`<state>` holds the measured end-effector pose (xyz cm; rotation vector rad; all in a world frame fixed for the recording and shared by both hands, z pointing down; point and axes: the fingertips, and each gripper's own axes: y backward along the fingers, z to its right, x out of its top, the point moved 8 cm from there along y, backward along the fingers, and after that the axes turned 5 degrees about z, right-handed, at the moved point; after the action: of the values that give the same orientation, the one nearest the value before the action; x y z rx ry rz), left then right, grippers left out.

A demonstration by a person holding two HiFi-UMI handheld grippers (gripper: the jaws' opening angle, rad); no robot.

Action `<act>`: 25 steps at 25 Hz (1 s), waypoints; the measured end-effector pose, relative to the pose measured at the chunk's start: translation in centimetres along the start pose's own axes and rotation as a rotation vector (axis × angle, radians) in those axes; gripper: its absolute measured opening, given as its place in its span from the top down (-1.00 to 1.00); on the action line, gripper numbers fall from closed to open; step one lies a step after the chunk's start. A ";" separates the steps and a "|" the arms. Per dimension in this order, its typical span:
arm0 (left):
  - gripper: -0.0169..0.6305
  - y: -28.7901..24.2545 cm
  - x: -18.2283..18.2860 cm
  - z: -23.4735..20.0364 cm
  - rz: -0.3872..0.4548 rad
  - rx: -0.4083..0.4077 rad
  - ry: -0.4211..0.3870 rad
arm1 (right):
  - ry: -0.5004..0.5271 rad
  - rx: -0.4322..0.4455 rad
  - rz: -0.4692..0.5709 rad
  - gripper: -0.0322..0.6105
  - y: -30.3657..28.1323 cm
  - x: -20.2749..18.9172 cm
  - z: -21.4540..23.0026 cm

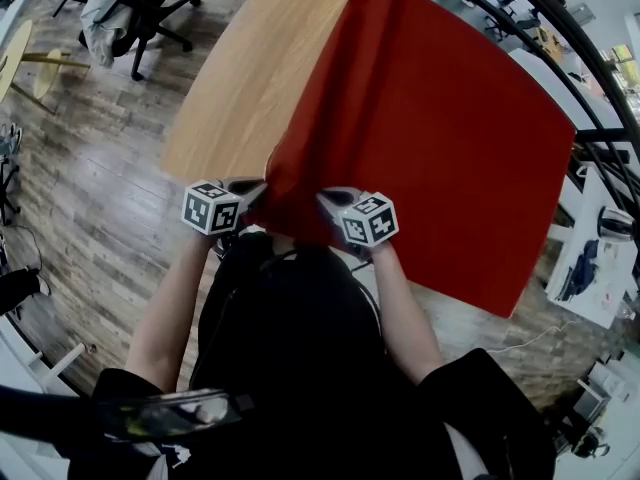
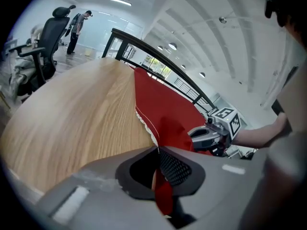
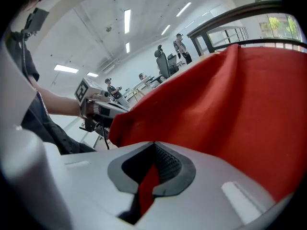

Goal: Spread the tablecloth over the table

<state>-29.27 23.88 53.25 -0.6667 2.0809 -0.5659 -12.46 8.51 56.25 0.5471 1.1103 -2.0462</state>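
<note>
A red tablecloth lies folded over the right part of a round wooden table, its near edge lifted toward me. My left gripper is shut on the cloth's near left corner; red fabric is pinched between its jaws. My right gripper is shut on the near edge a short way to the right, and a strip of the red cloth shows between its jaws. The two grippers sit close together at the table's near rim. In the left gripper view the cloth's white-stitched hem runs across the bare wood.
The table's left half is bare wood. A black office chair stands on the wooden floor at the far left. A dark railing curves behind the table. A white desk with items is at the right. A person stands far off.
</note>
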 end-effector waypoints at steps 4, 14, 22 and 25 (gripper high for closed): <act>0.89 1.7 1.0 -1.4 0.008 0.053 -0.025 | -0.045 -0.100 0.032 0.87 1.1 0.1 1.5; 0.87 6.8 3.0 -9.0 0.006 0.089 -0.048 | 0.065 -0.247 -0.107 0.87 0.1 0.0 1.2; 0.91 11.2 6.1 -17.0 0.029 0.062 -0.067 | -0.017 -0.367 -0.145 0.87 -0.5 0.1 0.5; 0.91 12.8 7.4 -19.9 -0.007 0.075 -0.144 | -0.011 -0.422 -0.165 0.87 -0.8 0.4 0.0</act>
<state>-52.68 31.83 51.69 -0.6523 1.9148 -0.5798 -13.32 8.64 56.48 0.2372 1.5701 -1.8662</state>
